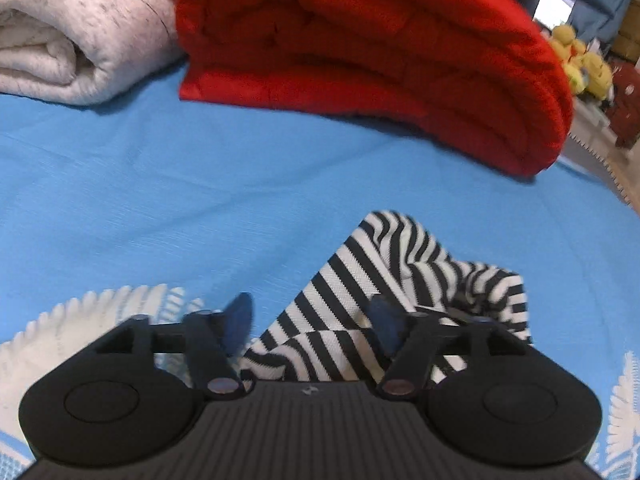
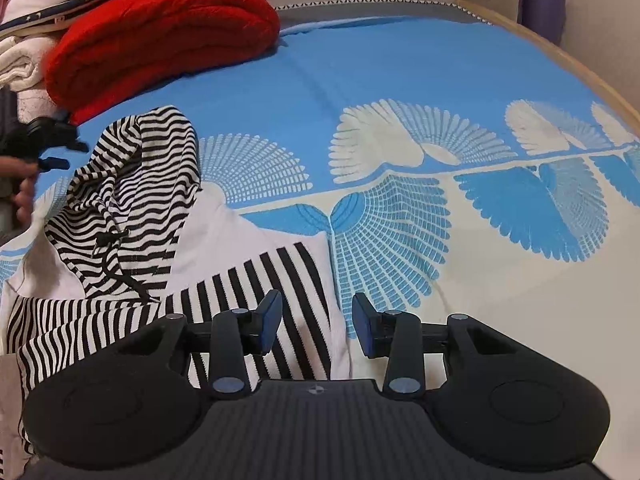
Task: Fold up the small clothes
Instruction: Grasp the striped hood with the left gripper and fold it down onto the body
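Observation:
A small black-and-white striped hoodie [image 2: 132, 216] lies on the blue bedspread [image 2: 400, 80], its hood toward the red blanket. My right gripper [image 2: 318, 322] is open and empty, just above the hoodie's right edge. My left gripper [image 1: 312, 320] is open over the striped hood [image 1: 360, 280]; cloth lies between its fingers without being pinched. The left gripper also shows in the right wrist view [image 2: 52, 140], at the far left beside the hood.
A folded red blanket [image 1: 380, 52] and a rolled white blanket [image 1: 68, 36] lie at the far side of the bed. Yellow plush toys [image 1: 580, 60] sit beyond the bed. The wooden bed edge [image 2: 580, 68] runs along the right.

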`<state>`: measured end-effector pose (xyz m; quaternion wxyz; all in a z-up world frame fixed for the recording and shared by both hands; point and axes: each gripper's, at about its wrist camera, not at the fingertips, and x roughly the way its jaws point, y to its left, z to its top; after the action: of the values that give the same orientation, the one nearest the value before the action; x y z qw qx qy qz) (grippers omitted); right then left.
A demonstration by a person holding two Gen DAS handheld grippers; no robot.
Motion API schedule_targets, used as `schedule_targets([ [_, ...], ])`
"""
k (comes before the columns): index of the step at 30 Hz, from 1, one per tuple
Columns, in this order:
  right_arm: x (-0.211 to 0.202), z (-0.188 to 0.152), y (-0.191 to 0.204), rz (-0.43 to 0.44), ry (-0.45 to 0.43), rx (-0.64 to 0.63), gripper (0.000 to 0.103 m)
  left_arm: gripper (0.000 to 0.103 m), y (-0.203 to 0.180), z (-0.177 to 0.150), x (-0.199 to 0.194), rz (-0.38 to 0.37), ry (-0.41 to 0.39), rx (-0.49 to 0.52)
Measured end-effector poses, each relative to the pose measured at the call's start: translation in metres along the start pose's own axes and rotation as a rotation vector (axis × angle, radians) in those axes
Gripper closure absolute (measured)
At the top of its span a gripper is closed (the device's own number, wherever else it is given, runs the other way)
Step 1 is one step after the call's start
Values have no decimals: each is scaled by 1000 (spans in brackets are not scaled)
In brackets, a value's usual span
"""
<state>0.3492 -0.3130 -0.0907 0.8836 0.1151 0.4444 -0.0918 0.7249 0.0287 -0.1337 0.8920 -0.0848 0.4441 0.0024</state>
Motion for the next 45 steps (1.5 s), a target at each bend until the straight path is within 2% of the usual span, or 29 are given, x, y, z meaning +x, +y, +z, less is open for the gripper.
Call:
schedule_targets([
  [2,0,0,-1,0,1,3,63,29,-4,-1,10,35,19,14],
  [4,0,0,-2,-1,1,7,62,33,-6,-3,18,44,33,24],
  [5,0,0,-2,2,1,8,62,54,-7,-4,20,33,37,36],
  [6,1,0,-1,5,3,8,62,92,-8,-5,20,16,42,55],
  [7,1,0,-1,6,5,7,63,102,-11,-5,19,11,43,81],
  [9,2,0,-1,7,9,10,62,101,-17,-9,4,1,-4,115],
  [11,1,1,-2,10,6,16,62,102,-22,-18,-22,-50,-62,151],
  [13,-2,3,-3,13,1,31,62,102,-32,-33,-56,-88,-115,245],
  [16,-7,5,-3,25,-13,46,62,102,-41,-71,-133,-191,-200,392],
  [19,-14,7,-6,31,-30,57,62,102,-39,-128,-223,-316,-233,534],
  [21,-18,7,-10,42,-46,76,62,102,-32,-176,-279,-405,-192,620],
  [23,-23,8,-14,48,-62,104,62,102,-24,-224,-323,-476,-69,697],
  [25,-27,8,-19,51,-77,128,62,98,-16,-261,-352,-501,58,723],
  [26,-30,8,-21,53,-85,142,62,98,-10,-269,-362,-496,73,698],
  [27,-33,8,-23,55,-92,153,62,93,-1,-270,-369,-483,78,620],
  [30,-39,6,-26,72,-110,181,62,74,35,-255,-365,-485,37,272],
  [31,-40,5,-26,91,-110,189,62,74,49,-250,-355,-474,17,143],
  [32,-40,3,-26,115,-99,201,62,74,61,-241,-340,-434,31,34],
  [33,-38,1,-25,147,-78,216,62,73,71,-241,-323,-372,77,-83],
  [34,-35,-2,-24,186,-47,233,61,73,76,-240,-310,-352,109,-154],
  [37,-24,-10,-15,239,32,240,55,73,75,-241,-267,-376,250,-265],
  [38,-20,-13,-11,244,53,224,54,71,71,-243,-256,-395,282,-284],
  [39,-18,-14,-6,244,65,207,53,63,68,-246,-250,-400,299,-290],
  [41,-14,-14,1,241,82,180,52,55,60,-253,-243,-385,333,-290],
  [45,-3,-15,5,237,127,176,51,54,49,-270,-223,-300,407,-288],
])
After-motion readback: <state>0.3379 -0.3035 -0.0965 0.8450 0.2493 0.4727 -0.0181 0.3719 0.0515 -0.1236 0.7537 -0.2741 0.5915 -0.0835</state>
